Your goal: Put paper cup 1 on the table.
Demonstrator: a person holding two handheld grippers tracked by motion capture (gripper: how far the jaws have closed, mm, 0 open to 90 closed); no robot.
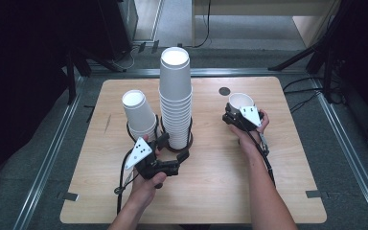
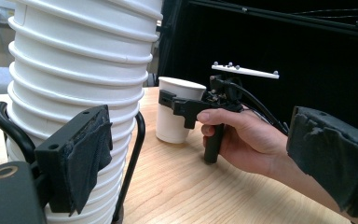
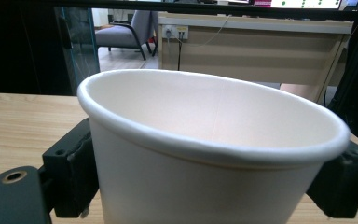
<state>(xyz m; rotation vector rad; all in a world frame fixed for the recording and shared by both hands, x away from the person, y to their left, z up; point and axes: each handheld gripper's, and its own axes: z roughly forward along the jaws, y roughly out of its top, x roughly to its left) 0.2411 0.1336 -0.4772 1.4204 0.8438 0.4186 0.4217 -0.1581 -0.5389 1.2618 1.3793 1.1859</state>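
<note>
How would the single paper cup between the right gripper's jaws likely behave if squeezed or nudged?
The single paper cup looks thin-walled and empty, so it is probably very light and would dent under a hard squeeze. Its rolled rim likely stiffens the top. It stands upright on the table, mouth up and wider than its base, so a sideways nudge from the right gripper might tip it.

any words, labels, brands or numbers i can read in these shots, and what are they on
None can be read. The single cup, the tall stack of cups and the short stack of cups are plain white, and the table bears no print. The bright screen at the top of the right gripper view is too small and blurred to read.
</note>
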